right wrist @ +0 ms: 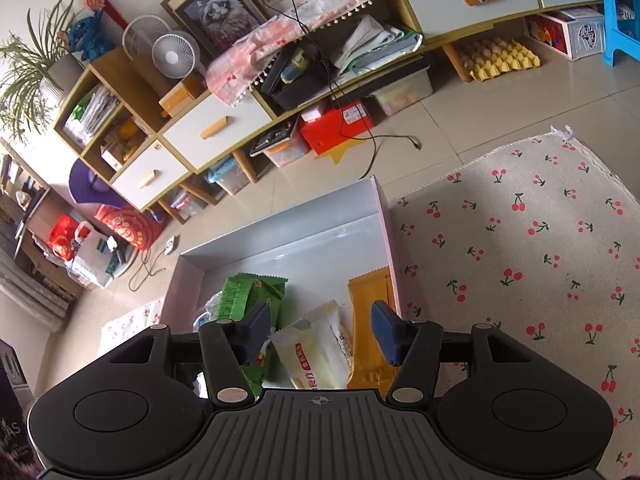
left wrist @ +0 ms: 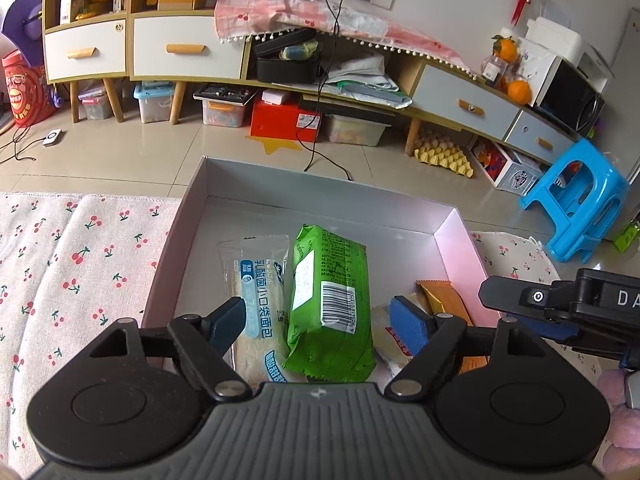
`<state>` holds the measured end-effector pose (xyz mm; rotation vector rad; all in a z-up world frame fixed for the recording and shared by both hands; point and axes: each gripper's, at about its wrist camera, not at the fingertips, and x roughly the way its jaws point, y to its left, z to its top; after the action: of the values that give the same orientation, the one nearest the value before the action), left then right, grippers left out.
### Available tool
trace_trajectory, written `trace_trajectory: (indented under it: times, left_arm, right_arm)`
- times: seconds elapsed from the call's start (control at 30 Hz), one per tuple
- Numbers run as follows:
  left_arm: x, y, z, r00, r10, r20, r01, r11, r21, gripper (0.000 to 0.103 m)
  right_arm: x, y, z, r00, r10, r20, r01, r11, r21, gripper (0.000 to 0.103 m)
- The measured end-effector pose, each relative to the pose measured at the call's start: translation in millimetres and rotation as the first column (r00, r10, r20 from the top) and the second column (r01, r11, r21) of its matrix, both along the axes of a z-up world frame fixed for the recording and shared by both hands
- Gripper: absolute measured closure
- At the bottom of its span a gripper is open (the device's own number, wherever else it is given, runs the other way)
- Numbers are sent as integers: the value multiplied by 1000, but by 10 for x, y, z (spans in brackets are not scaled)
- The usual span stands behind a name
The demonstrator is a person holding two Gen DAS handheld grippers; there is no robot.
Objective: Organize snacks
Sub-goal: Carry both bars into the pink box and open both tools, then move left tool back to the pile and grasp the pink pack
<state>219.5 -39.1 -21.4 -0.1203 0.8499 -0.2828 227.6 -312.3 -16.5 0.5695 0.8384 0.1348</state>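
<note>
1. Viewing from the left wrist: left hand-held gripper [left wrist: 322,320], jaws apart, straddles the green packet [left wrist: 328,300], unclamped, lying lengthwise away inside the box [left wrist: 460,248].
2. Viewing from the right wrist: right hand-held gripper [right wrist: 322,330], jaws apart, hovers over the pale packet [right wrist: 312,350]; orange packet [right wrist: 370,320] lies along the box's right wall, far end free.
</note>
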Motion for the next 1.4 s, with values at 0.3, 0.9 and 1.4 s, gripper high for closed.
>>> trace_trajectory:
  times: [0.3,0.9,1.4]
  left_arm:
    - [-242,132,167,1000,-14,-8,14,1000,5,6]
    - [-833,429,235,999,-43,20,41,996,83,1]
    - [-1186,616,91,987,-147,63,138,982,128,1]
  right_arm:
    - [-266,107,262,1000,12,5,-12,999,-52,28]
    - [-922,299,515,998,69,6,-68,989,-132,21]
    - [-1272,555,267,978,209,-18,-210,968,-135,18]
